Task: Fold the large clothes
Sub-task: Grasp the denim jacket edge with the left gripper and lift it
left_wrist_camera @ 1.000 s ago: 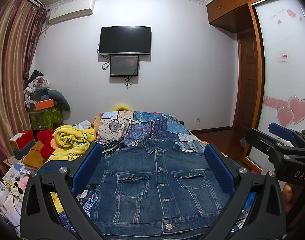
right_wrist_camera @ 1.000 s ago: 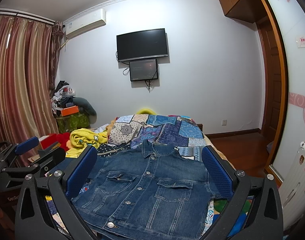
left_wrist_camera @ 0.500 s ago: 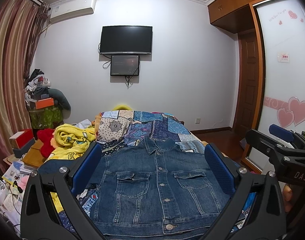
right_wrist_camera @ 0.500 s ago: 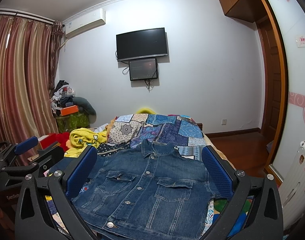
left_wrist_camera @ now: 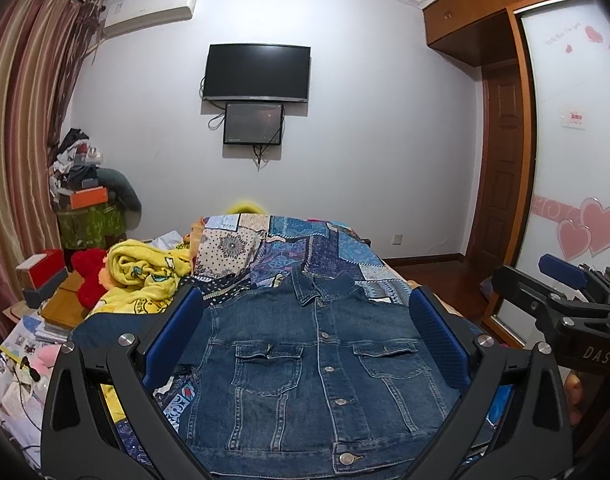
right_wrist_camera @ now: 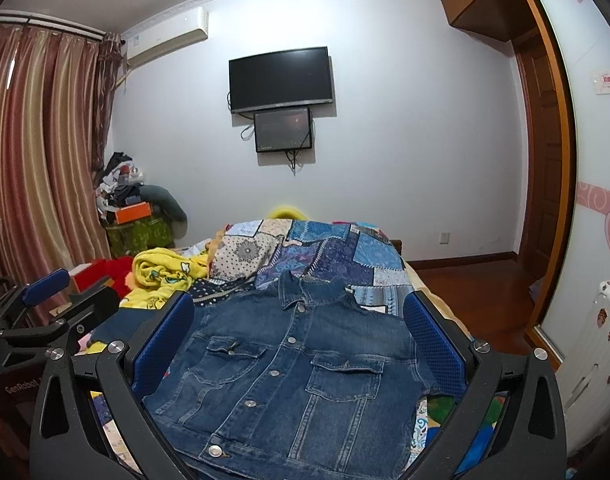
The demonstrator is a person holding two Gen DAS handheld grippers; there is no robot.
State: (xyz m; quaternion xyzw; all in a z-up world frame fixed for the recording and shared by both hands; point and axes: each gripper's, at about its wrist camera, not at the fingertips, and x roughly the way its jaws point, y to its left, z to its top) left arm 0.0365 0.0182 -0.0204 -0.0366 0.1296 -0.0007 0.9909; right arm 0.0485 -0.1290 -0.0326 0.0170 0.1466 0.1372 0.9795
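Note:
A blue denim jacket [left_wrist_camera: 317,368] [right_wrist_camera: 297,376] lies flat on the bed, front side up and buttoned, collar pointing away from me, sleeves out of sight. My left gripper [left_wrist_camera: 305,332] hovers open above its near hem, blue pads spread wide with nothing between them. My right gripper [right_wrist_camera: 301,332] hangs open the same way over the jacket. In the left wrist view the right gripper [left_wrist_camera: 565,300] shows at the right edge. In the right wrist view the left gripper [right_wrist_camera: 45,312] shows at the left edge.
A patchwork quilt [left_wrist_camera: 301,252] covers the bed beyond the jacket. A crumpled yellow blanket [left_wrist_camera: 145,276] and a red plush toy [left_wrist_camera: 89,276] lie left of it. Boxes and papers [left_wrist_camera: 37,320] crowd the left bedside. A wardrobe with heart stickers [left_wrist_camera: 577,200] stands right.
Both views have shifted only slightly; the jacket lies as before and both grippers stay open.

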